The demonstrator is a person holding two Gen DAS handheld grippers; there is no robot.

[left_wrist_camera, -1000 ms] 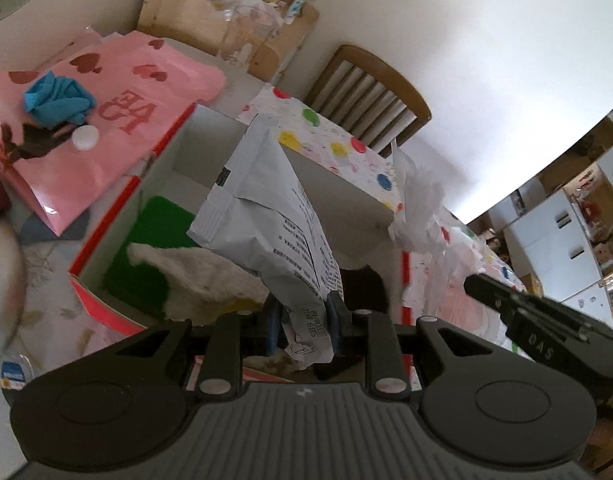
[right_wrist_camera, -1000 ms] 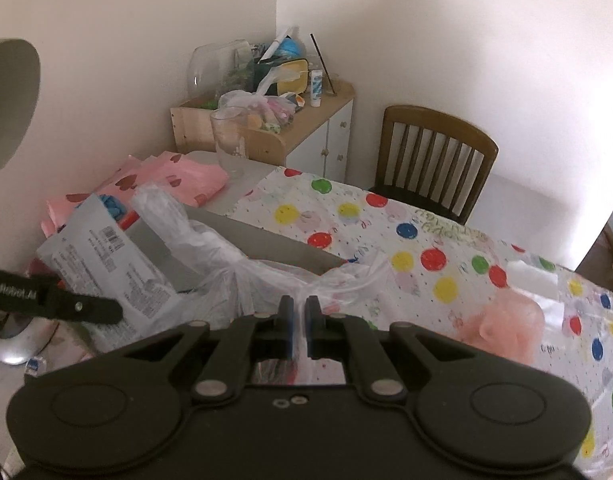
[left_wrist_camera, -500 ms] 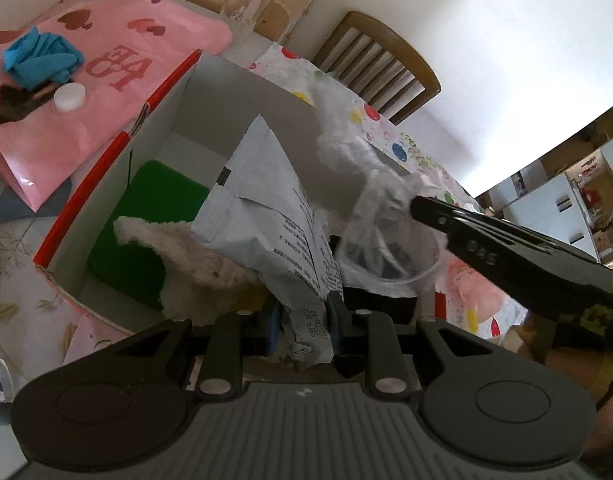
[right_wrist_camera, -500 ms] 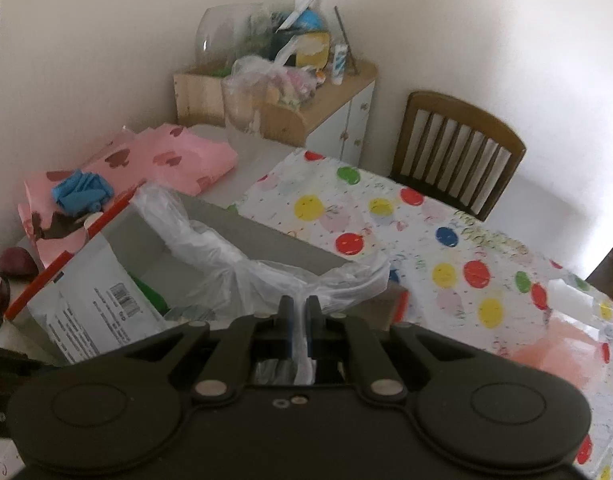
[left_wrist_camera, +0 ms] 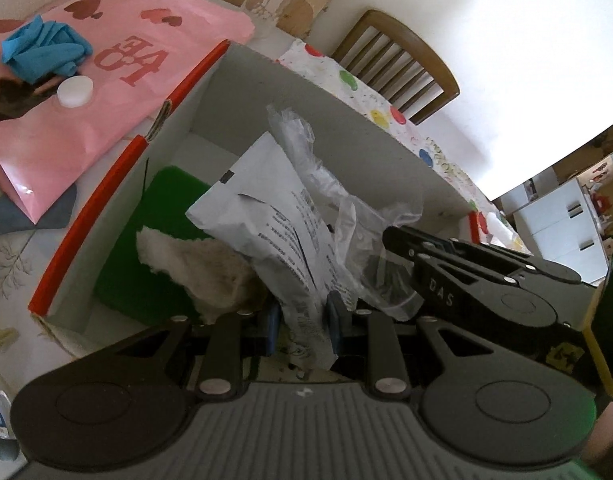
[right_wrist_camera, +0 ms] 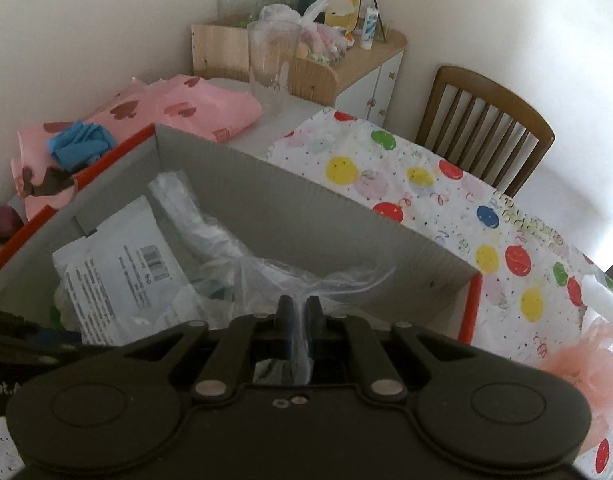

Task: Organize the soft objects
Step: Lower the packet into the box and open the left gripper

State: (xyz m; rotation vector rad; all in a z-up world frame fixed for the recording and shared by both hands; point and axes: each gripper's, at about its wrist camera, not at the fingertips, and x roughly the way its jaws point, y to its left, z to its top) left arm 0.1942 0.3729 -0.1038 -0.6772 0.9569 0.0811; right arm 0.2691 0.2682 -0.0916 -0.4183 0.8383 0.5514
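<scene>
Mailer pouch [left_wrist_camera: 266, 216], white and printed, stands pinched at its lower end in the left claw [left_wrist_camera: 302, 320], whose jaws are closed on it; its long axis rises steeply from the claw and leans toward the far wall of the cardboard box [left_wrist_camera: 346, 148], free end uppermost. The hold at one end lets the pouch hang clear so it can be lowered in lengthwise, in my judgement. Clear plastic bag [right_wrist_camera: 242, 264] is clamped by a gathered neck in the right claw [right_wrist_camera: 299, 320], jaws shut on the film; its loose body trails away from the claw toward the box's far-left corner, lying just beside the pouch. Both items sit over the box interior, above a green pad [left_wrist_camera: 162, 200] and a cream fleecy cloth [left_wrist_camera: 194, 264] on the box floor. The box occupies the table's left part, its red-edged side [left_wrist_camera: 118, 184] beside a pink heart-print bag [left_wrist_camera: 118, 60]; a dotted tablecloth [right_wrist_camera: 446, 188] covers the table to the right.
</scene>
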